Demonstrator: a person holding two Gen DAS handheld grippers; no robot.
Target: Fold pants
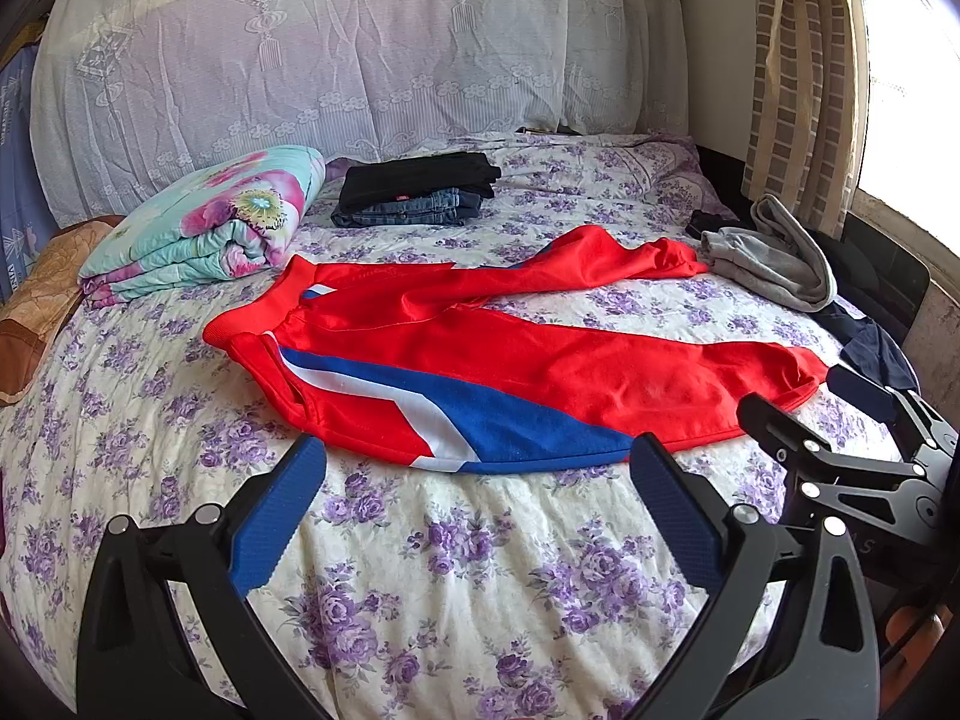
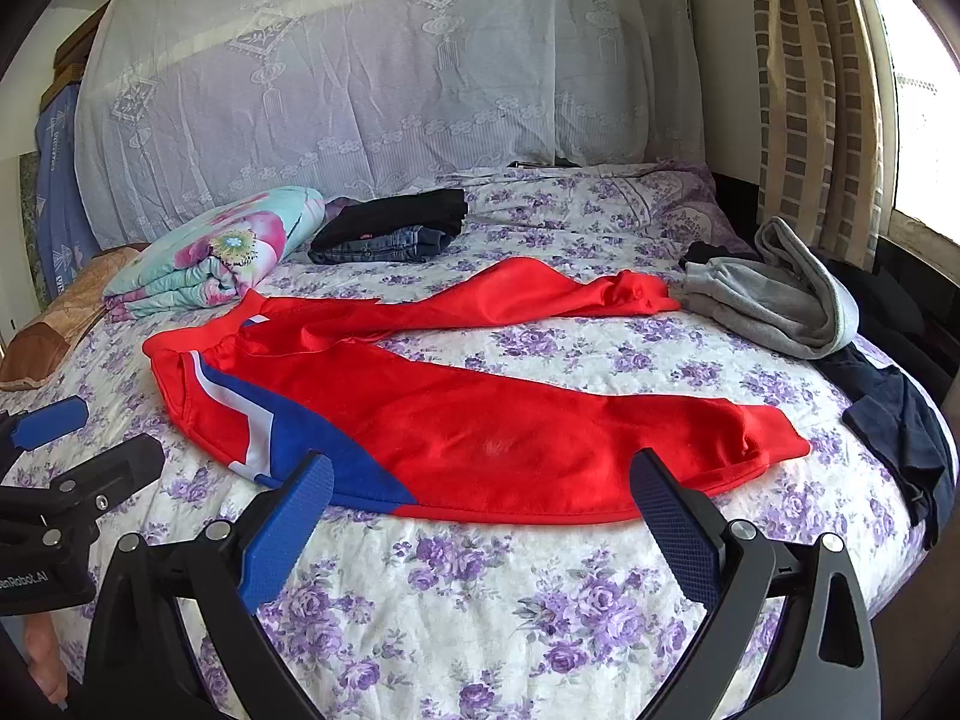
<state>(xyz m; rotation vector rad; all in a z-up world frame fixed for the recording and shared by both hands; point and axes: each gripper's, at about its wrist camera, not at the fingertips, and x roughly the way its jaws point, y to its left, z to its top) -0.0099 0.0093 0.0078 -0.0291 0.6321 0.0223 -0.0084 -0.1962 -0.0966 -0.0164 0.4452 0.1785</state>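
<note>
Red pants lie spread across the middle of the flowered bedspread. Low in each view, the left gripper and right gripper gape wide, holding nothing.

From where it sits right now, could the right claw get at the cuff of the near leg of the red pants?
Probably yes: the right claw is open just short of the red pants, and nothing lies between it and the near cuff.
</note>
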